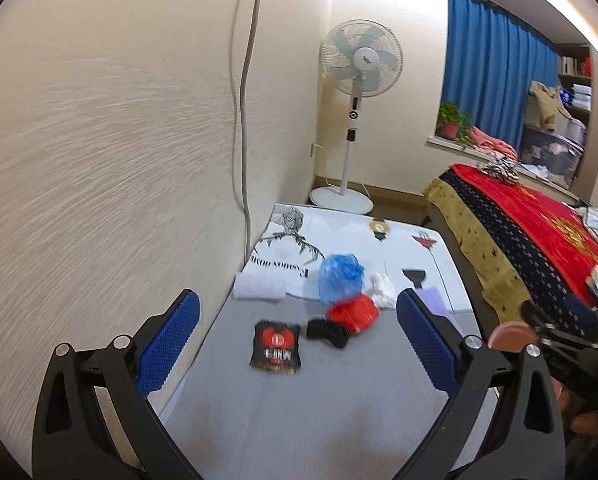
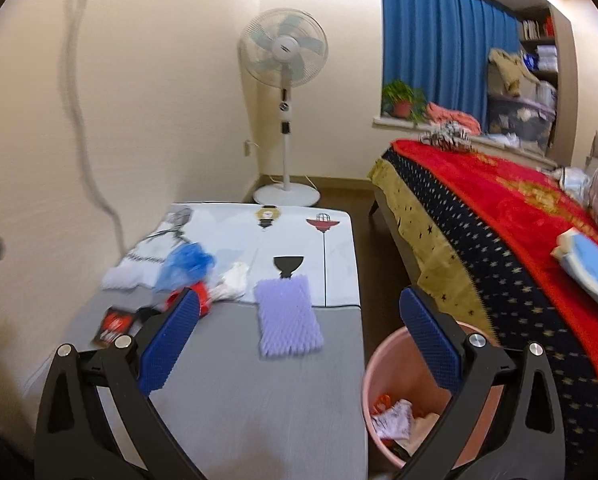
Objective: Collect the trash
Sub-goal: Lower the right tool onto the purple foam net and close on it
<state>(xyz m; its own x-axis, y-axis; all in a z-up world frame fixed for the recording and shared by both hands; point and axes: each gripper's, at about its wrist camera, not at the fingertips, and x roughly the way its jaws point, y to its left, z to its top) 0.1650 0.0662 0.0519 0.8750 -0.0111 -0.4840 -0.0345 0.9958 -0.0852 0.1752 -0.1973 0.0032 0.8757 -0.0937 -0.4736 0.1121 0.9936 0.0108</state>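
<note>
Right wrist view: bin (image 2: 373,364) partly hidden; both grippers' fingers (image 1: 429,338) (image 2: 431,340) wide, empty.

1. Cream textured wall (image 1: 99,140) with a grey cable (image 1: 245,92) hanging down it.
2. White pedestal fan (image 2: 285,60) stands in the corner on the brown floor (image 2: 339,190).
3. Blue curtains (image 2: 439,40) hang above a windowsill with a potted plant (image 2: 401,100).
4. Bed (image 2: 499,216) with a red blanket stands on the right; shelves (image 2: 539,36) stand beyond it.

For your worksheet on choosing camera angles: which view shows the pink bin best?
The right wrist view: the pink bin stands on the floor beside the table, its opening and the trash inside visible. The left wrist view shows only a sliver of its rim behind the right gripper.
</note>
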